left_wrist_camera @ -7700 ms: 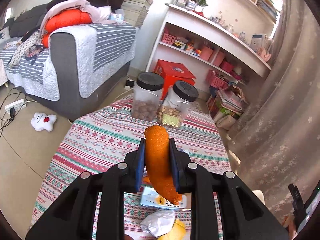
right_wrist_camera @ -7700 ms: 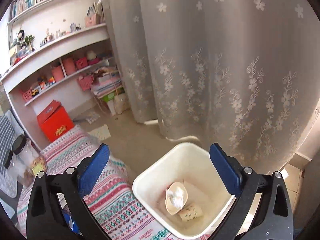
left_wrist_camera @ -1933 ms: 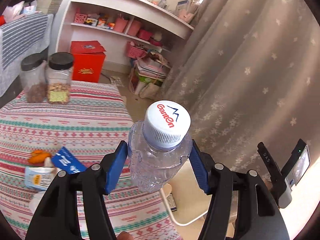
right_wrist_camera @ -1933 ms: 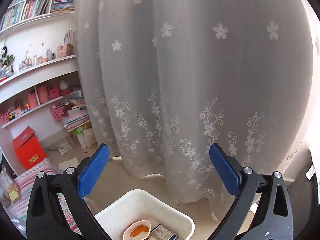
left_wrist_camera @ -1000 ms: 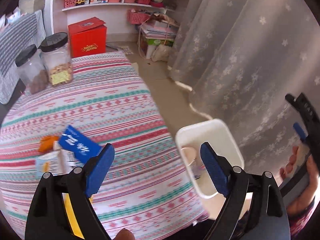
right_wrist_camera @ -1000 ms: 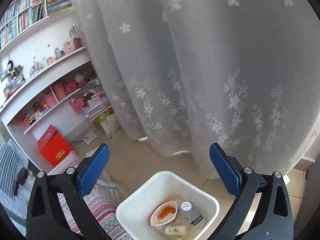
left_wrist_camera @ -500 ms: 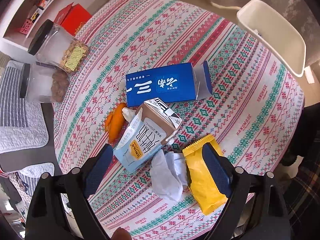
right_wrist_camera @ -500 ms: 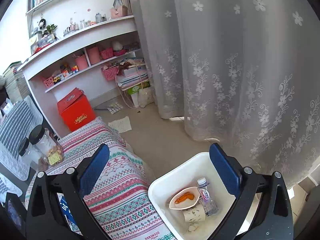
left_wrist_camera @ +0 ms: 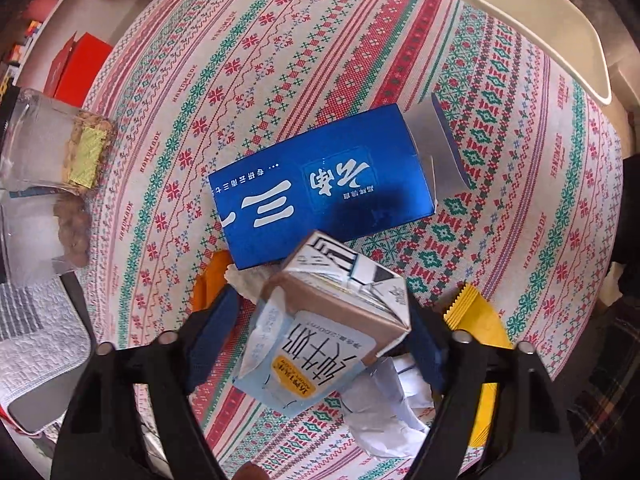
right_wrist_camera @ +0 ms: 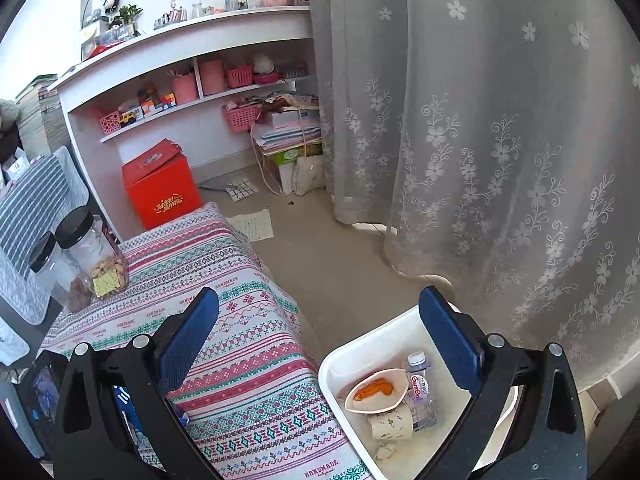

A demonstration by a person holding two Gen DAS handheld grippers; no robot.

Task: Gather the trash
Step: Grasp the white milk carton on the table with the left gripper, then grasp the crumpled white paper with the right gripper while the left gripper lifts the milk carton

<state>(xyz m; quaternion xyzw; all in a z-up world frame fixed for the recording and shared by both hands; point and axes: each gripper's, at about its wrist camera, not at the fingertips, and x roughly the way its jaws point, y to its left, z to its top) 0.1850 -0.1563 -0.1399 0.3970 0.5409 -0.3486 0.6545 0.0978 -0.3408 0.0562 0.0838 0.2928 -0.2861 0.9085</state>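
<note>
Left gripper (left_wrist_camera: pixel 324 320) hangs over the trash pile on the bench (left_wrist_camera: pixel 280 60) with its patterned red-green-white cloth, jaws spread either side of the opened light-blue-and-brown milk carton (left_wrist_camera: pixel 320 328). Pads sit just beside the carton walls; contact not clear from this view, so not calling it a pinch.

Carton leans on the glossy blue rectangular cardboard box (left_wrist_camera: pixel 320 184) at its 12 o'clock. Orange peel (left_wrist_camera: pixel 208 280) at 9, crumpled white paper (left_wrist_camera: pixel 384 400) at 5, yellow foil snack wrapper (left_wrist_camera: pixel 480 332) at 3, part under the gripper.

Handling, my read: the carton looks empty, so light, with thin walls that will buckle under a hard squeeze. The torn-open top is floppy, so take it across the flat side panels mid-body, below the brown band. The coated surface may be a bit slick. Blue box: light, stiff, open end flap could snag.

Right gripper (right_wrist_camera: pixel 320 340) idles off the bench's edge, jaws wide apart, holding nothing. Below it is the white plastic square bin (right_wrist_camera: pixel 336 360), standing on the floor beside the bench and holding a clear water bottle (right_wrist_camera: pixel 420 392), a paper cup (right_wrist_camera: pixel 392 424) and a bowl-shaped paper cone with orange peel (right_wrist_camera: pixel 376 392).

Room: in the left view the bin rim (left_wrist_camera: pixel 540 32) sits at 1 o'clock past the bench's edge, with bare cloth between. Two black-lidded clear jars (left_wrist_camera: pixel 44 184) at 9 to 10 o'clock stand well apart from that path.
</note>
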